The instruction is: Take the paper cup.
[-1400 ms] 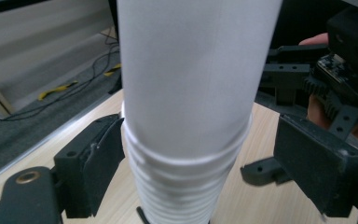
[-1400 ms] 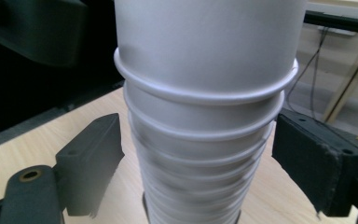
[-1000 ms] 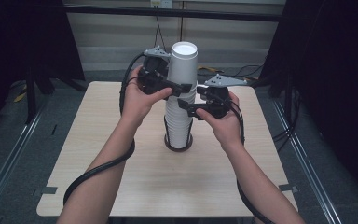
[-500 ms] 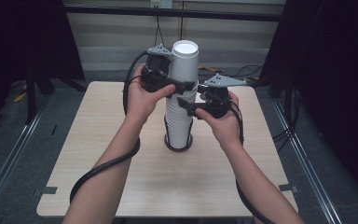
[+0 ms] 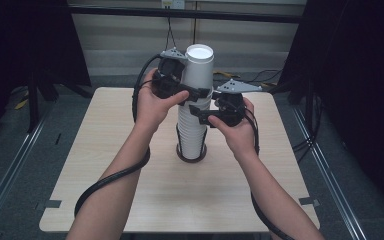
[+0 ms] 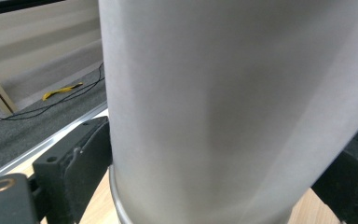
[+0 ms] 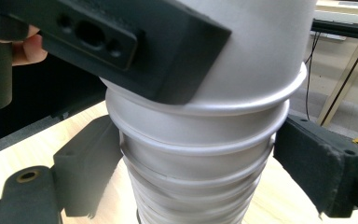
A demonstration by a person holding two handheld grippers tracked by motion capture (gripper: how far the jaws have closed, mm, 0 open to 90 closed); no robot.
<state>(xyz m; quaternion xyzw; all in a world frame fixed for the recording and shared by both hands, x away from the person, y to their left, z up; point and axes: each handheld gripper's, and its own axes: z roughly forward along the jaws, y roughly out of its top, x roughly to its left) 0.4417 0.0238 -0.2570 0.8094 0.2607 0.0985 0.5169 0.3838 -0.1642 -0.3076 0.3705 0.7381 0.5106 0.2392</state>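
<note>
Two tongs, left tongs [image 5: 196,93] and right tongs [image 5: 198,114], clamp one cup stack [image 5: 192,131].

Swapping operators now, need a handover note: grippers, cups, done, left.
Left gripper: shut on the top white paper cup, inverted, base up.
Right gripper: jaws around the tall stack of white paper cups just below; whether they clamp is unclear.
Stack stands upside down on a dark round base near the middle of the light wooden table.
Done: both grips placed.
Left: probably lift the top cup free while the right steadies the stack.
</note>
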